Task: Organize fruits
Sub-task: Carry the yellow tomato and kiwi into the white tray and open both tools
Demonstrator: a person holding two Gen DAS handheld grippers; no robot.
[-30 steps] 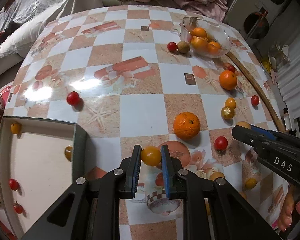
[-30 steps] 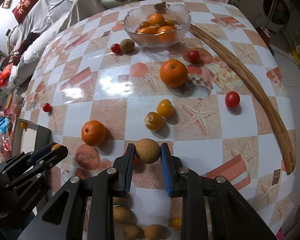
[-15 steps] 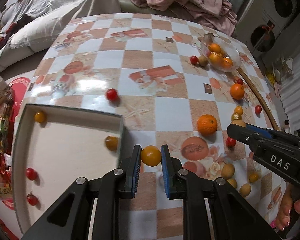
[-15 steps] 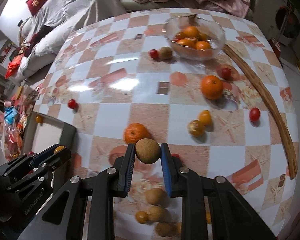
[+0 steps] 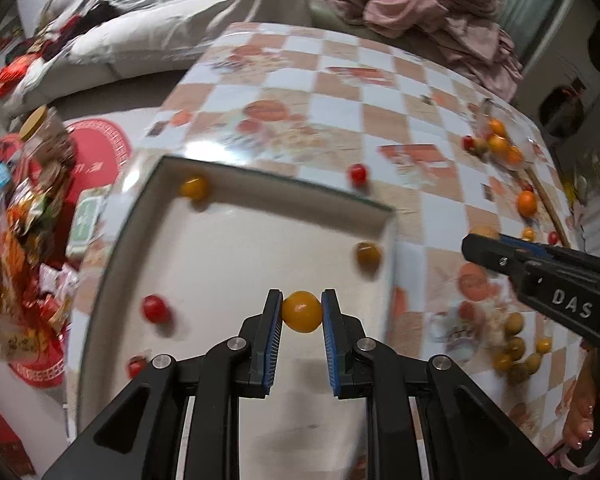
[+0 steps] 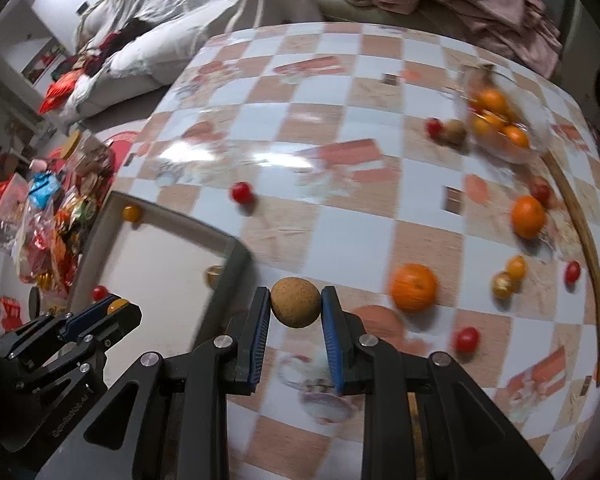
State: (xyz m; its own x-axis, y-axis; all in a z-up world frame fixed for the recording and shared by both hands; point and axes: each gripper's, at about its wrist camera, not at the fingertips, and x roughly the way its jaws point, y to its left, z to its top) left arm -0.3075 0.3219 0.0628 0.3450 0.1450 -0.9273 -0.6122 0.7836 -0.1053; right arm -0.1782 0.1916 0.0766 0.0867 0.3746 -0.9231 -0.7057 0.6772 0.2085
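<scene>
1. While your left gripper hangs over the white tray, its pads are clamped on a yellow tomato.
2. Your right gripper is clenched on a brown longan, above the checkered tablecloth just beside the tray's rim.
3. The tray holds yellow and red tomatoes.
4. Two oranges lie loose; the glass bowl holds more.

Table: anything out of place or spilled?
Nothing spilled or damaged. Fruit lies scattered loose on the table: oranges, red tomatoes; only a few sit in the white tray or glass bowl.
</scene>
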